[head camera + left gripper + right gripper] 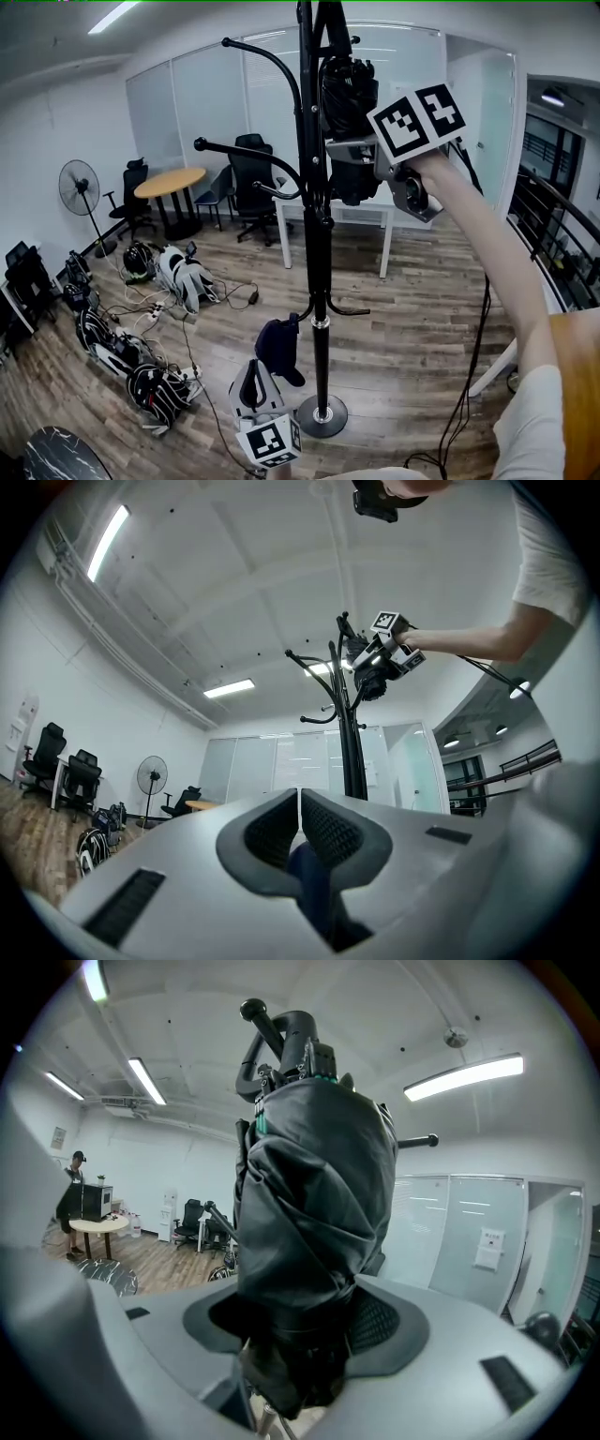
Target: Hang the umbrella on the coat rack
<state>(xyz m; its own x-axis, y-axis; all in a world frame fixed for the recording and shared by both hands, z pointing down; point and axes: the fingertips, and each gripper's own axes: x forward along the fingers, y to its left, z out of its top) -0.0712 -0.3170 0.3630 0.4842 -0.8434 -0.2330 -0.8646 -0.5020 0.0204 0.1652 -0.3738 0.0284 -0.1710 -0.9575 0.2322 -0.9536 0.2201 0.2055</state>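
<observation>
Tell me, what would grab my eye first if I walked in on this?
A tall black coat rack stands mid-room, and a bundled black umbrella is held up against its top by the right gripper, jaws clamped on it. The left gripper hangs low near the rack's base, jaws shut on nothing. A tangle of gear and cables litters the floor at left.
</observation>
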